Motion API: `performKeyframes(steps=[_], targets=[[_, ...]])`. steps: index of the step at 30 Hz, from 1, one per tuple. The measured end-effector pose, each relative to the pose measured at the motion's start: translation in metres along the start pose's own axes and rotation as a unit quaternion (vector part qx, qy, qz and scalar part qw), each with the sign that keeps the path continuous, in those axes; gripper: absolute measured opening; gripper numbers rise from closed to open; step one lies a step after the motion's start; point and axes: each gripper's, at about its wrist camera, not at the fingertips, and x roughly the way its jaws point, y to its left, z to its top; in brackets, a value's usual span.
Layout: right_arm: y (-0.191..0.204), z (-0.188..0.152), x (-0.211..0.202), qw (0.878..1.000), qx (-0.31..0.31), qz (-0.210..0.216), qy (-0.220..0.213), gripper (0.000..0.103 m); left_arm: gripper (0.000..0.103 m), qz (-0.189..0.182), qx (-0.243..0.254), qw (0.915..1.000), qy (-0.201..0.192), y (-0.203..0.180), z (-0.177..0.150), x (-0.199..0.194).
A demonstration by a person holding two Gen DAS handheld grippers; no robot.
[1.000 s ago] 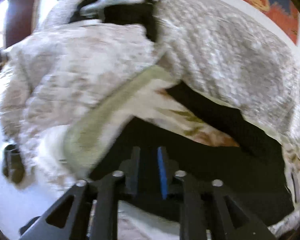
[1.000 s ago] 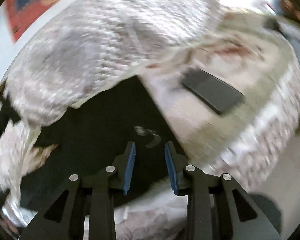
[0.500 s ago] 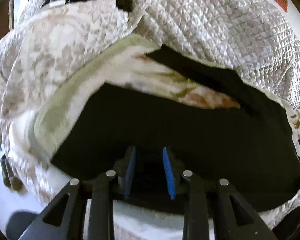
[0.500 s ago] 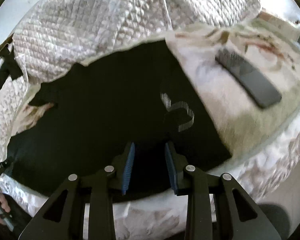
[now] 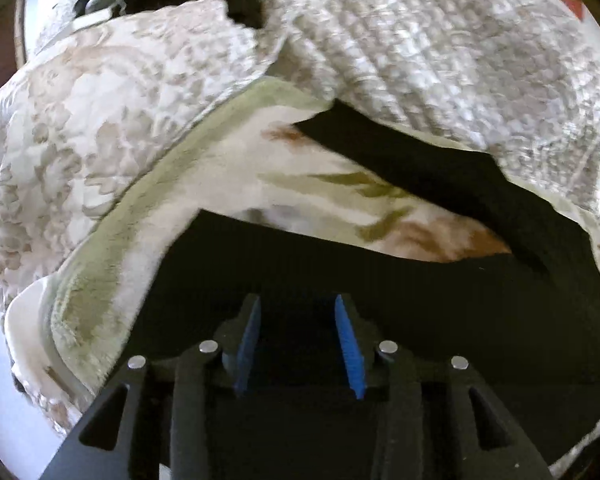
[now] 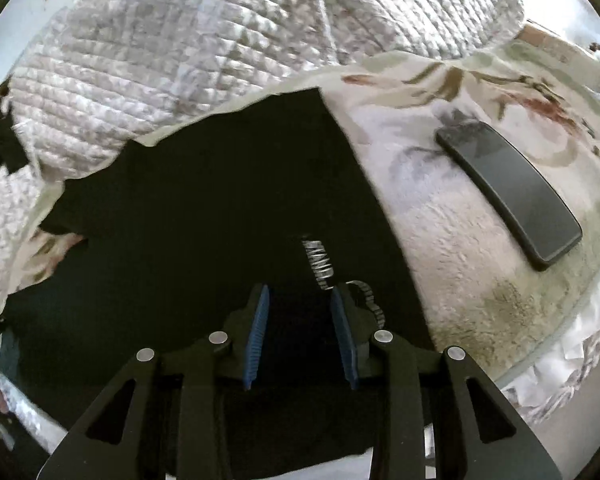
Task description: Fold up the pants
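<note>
Black pants (image 5: 440, 304) lie spread on a bed, one leg (image 5: 432, 172) running up toward a quilt. In the right wrist view the pants (image 6: 188, 224) fill the centre, with a white printed logo (image 6: 320, 264) near the fingers. My left gripper (image 5: 298, 320) is open, low over the pants' near edge, with black cloth between its blue pads. My right gripper (image 6: 300, 308) is open too, over the pants' near edge beside the logo. Whether the pads touch the cloth is unclear.
A bunched quilted blanket (image 5: 440, 52) lies behind the pants and also shows in the right wrist view (image 6: 204, 44). A floral fleece blanket (image 6: 452, 216) covers the bed. A dark phone (image 6: 508, 192) lies on it to the right. The bed's edge is close below both grippers.
Both grippers have moved in low over the pants' near edge. The left gripper has opened wider. The right gripper's opening is unchanged.
</note>
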Motion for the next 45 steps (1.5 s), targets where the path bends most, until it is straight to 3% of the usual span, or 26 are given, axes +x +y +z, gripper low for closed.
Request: performKeyframes(steps=[3,6,15,27,36,45], targets=[[0.014,-0.005,-0.007,1.0,-0.02,0.019,-0.003,0.034,0.045,-0.023,0.007,0.9997,0.001,-0.015,-0.007,-0.012],[0.03,-0.017,-0.012,0.998,-0.039,0.042,0.002,0.056,0.048,-0.039,0.019,0.999,0.005,-0.031,-0.018,-0.022],[0.066,-0.042,-0.026,0.992,-0.079,0.097,0.011,0.056,0.056,-0.071,0.052,0.9961,0.003,-0.066,-0.038,-0.055],[0.081,-0.033,-0.036,0.988,-0.107,0.112,0.002,0.057,0.057,-0.082,0.076,0.9936,-0.011,-0.086,-0.03,-0.064],[0.083,-0.004,-0.02,0.984,-0.133,0.12,0.004,0.057,0.061,-0.102,0.1,0.9896,-0.014,-0.098,-0.002,-0.048],[0.079,0.06,0.019,0.977,-0.173,0.121,0.001,0.063,0.07,-0.129,0.121,0.9842,-0.018,-0.118,0.066,0.001]])
